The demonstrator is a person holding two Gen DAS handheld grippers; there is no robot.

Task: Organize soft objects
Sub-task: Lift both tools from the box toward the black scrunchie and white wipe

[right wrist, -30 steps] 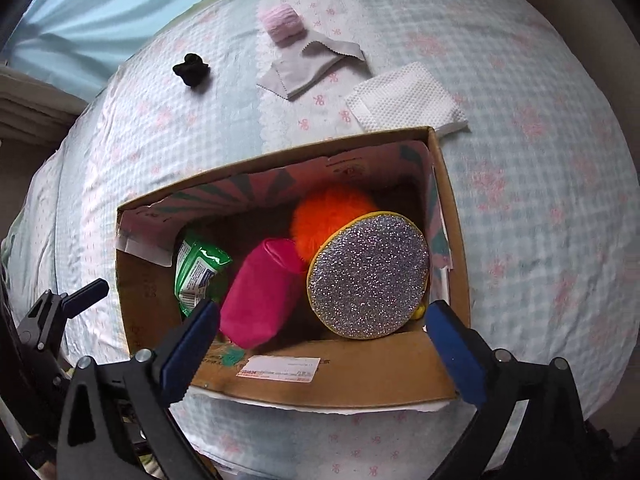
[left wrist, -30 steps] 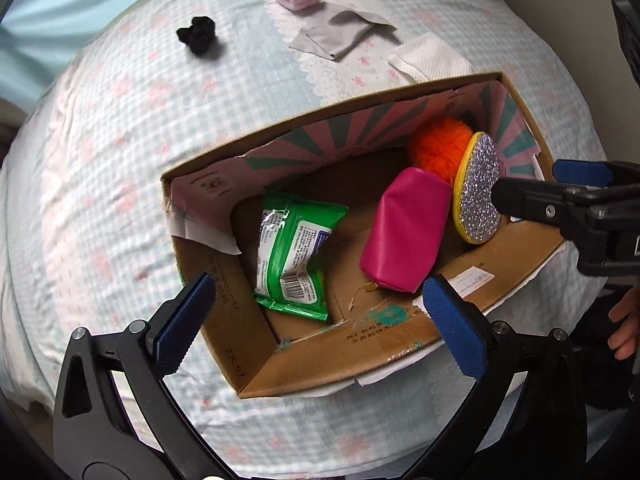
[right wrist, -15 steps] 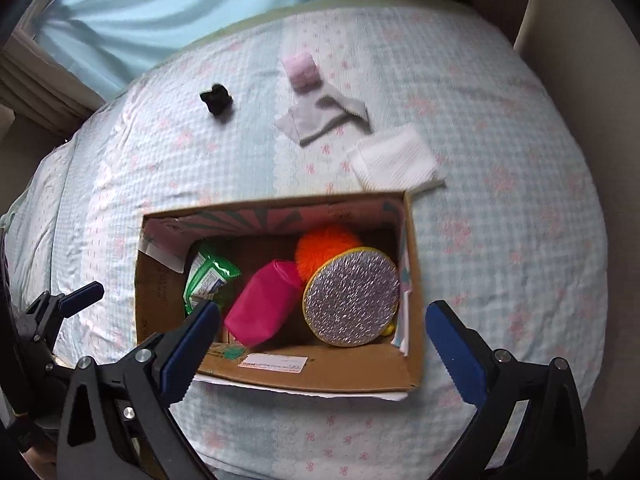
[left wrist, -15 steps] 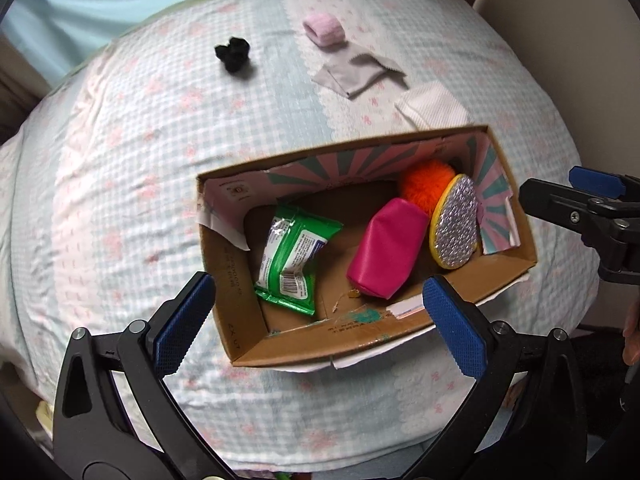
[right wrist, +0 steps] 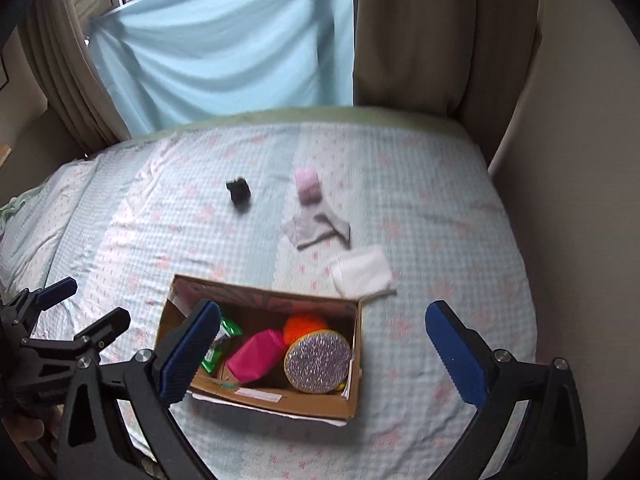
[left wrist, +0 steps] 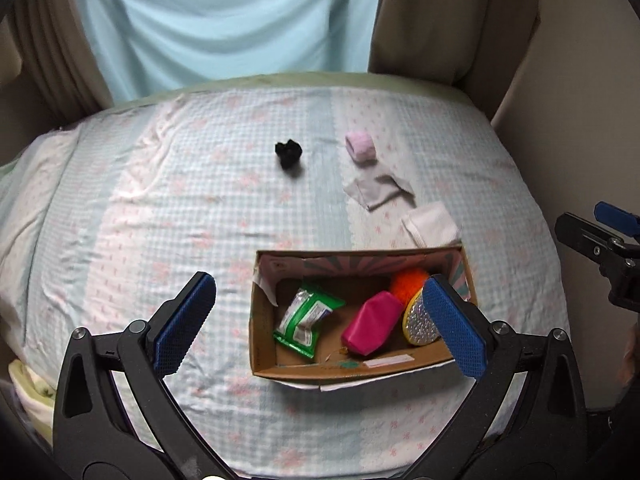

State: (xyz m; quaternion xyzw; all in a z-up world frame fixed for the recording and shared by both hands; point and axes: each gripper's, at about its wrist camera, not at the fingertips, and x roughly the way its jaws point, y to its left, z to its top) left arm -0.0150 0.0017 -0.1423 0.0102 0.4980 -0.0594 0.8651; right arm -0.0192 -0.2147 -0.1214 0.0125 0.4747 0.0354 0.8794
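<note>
A cardboard box (left wrist: pixel 264 320) sat on the bed (left wrist: pixel 160 208), near its front edge. Inside it lay a green packet (left wrist: pixel 306 320) at the left, a pink pouch (left wrist: pixel 372 326) in the middle, and at the right an orange pompom (left wrist: pixel 406 283) with a glittery silver disc (right wrist: pixel 318 362) leaning in front of it. Beyond the box, on the bedcover, a white cloth (left wrist: pixel 432 222) lay just beside the far wall of the box, a grey cloth (left wrist: pixel 378 192) a little farther off, a pink roll (left wrist: pixel 360 148) just past that, and a small black item (left wrist: pixel 289 153) well to the left of the roll. The left hand-held gripper (left wrist: pixel 320 324) hung above the box with its blue pads wide apart and nothing between them. The right hand-held gripper (right wrist: pixel 324 356) was likewise spread wide and empty, over the box and the bedcover to its right.
</note>
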